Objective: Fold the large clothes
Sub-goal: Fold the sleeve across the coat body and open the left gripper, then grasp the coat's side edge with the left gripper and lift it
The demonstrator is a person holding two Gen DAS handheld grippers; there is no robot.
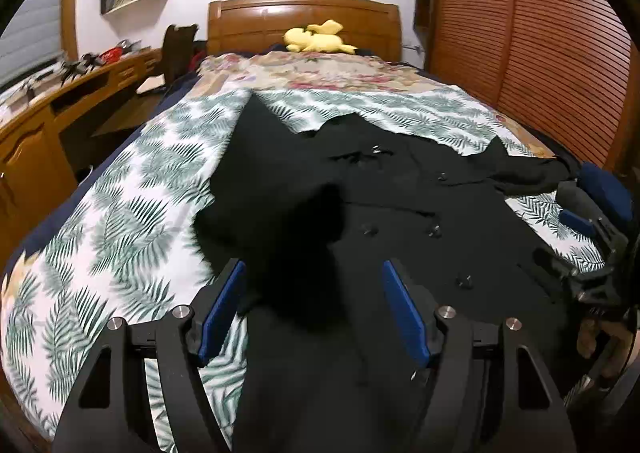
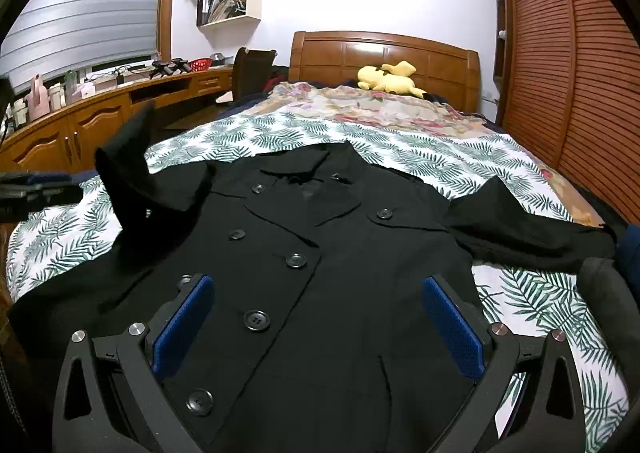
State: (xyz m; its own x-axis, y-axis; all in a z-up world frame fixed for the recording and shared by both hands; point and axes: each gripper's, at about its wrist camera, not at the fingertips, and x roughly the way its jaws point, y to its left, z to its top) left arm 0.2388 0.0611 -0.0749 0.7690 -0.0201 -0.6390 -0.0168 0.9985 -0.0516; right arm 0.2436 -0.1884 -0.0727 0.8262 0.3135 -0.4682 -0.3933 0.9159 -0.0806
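Left gripper [image 1: 314, 309] nearest, jaws spread wide over black coat [image 2: 320, 253], pads clear of cloth. One blurred sleeve [image 1: 304, 237] hangs in mid-air just ahead of it. Right gripper [image 2: 316, 325] also wide, nothing pinched, above button front. Coat lies face up on leaf-print bedspread [image 2: 400, 145]; other sleeve [image 2: 520, 229] stretched sideways.

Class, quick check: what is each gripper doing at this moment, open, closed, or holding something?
Left gripper: open, holding nothing; the black coat's sleeve hangs blurred just ahead of it.
Right gripper: open, empty, above the coat front.
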